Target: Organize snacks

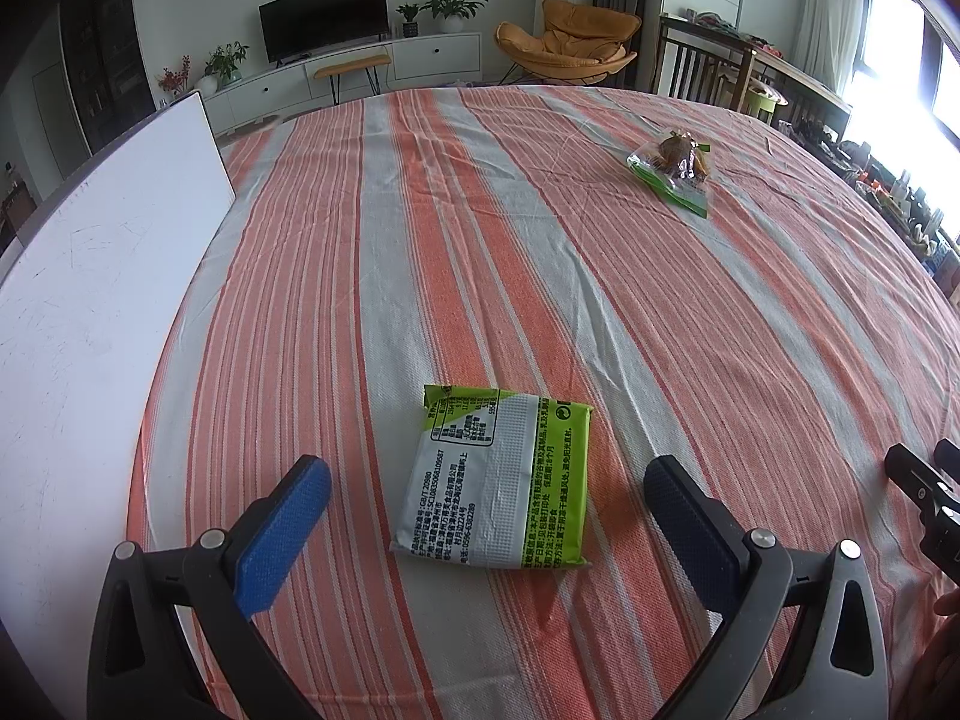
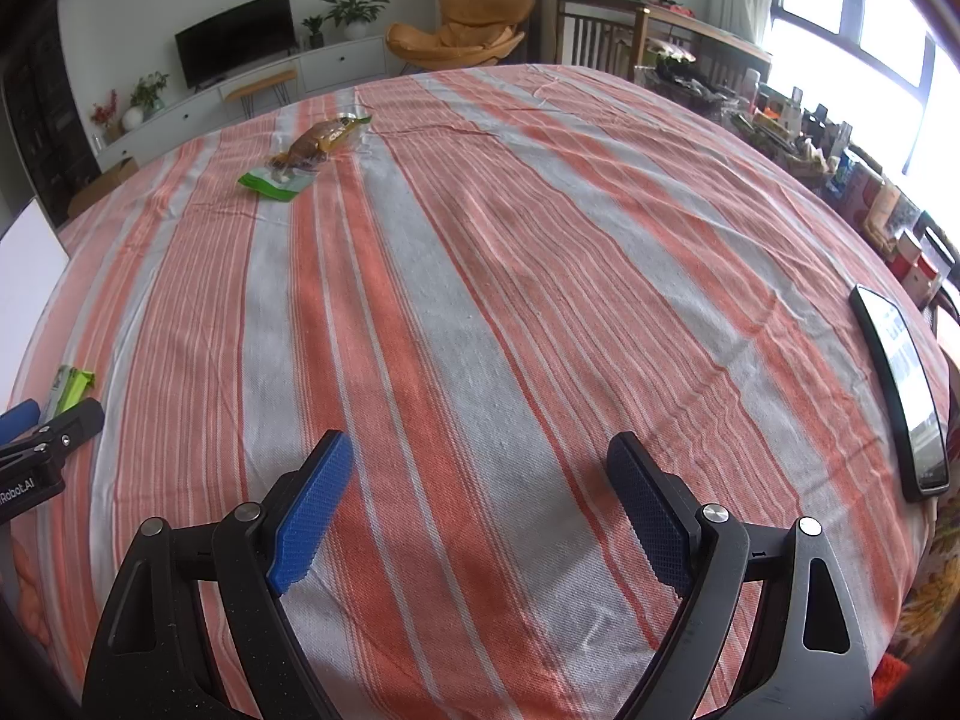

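Note:
A flat green and white snack packet (image 1: 498, 477) lies on the striped tablecloth (image 1: 660, 330), just ahead of my left gripper (image 1: 489, 474), which is open and empty with the packet between its fingers' line. A clear and green bag with a brown snack (image 1: 675, 171) lies far ahead to the right; it also shows in the right wrist view (image 2: 306, 156) at the far left. My right gripper (image 2: 480, 468) is open and empty over bare cloth. The packet's edge (image 2: 72, 387) shows at the left of the right wrist view.
A white board (image 1: 90, 300) lies along the table's left side. A phone (image 2: 900, 396) lies at the table's right edge. Shelves with clutter stand beyond the right edge. The left gripper's side (image 2: 48, 438) shows in the right wrist view.

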Demonstrator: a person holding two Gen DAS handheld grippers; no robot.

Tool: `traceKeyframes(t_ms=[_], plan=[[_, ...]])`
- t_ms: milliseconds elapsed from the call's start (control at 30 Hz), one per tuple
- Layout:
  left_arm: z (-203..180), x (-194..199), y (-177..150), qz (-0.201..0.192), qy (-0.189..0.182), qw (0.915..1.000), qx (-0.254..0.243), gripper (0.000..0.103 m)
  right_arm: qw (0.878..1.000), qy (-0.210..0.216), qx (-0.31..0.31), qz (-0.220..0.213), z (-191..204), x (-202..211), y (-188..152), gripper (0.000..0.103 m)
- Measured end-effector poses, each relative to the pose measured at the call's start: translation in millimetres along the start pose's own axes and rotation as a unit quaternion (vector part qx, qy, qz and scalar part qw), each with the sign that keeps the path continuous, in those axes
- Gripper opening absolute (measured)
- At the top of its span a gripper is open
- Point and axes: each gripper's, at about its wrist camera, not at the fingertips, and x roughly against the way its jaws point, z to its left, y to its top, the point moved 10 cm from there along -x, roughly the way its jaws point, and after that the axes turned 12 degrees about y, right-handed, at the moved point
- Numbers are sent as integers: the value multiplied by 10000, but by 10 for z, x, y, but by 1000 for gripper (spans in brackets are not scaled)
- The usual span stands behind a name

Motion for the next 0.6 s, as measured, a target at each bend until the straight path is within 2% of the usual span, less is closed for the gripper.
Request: traceKeyframes(t_ms=[167,200,233,300,367,467,600], plan=[[0,0,-1,-1,-1,10000,1,103,9999,40,-37,114,10,-31,34,89],[0,-1,0,-1,0,10000,1,103,9997,113,-129,162,18,-58,83,89],[1,-1,2,-1,-1,10000,1,103,9988,376,-248,178,58,-102,173,89],[1,-1,1,-1,-1,10000,2,103,9964,763,-324,202,159,-230,433,87],[1,-1,0,-1,-1,10000,2,103,9972,708,-207,150,227,-336,714,87],[1,-1,0,-1,-2,10000,3,103,9953,964,-82,86,523,-590,1252,87],[1,-3,1,-1,0,10000,2,103,9879,1418,-268,565,1012,-1204,1751,87]])
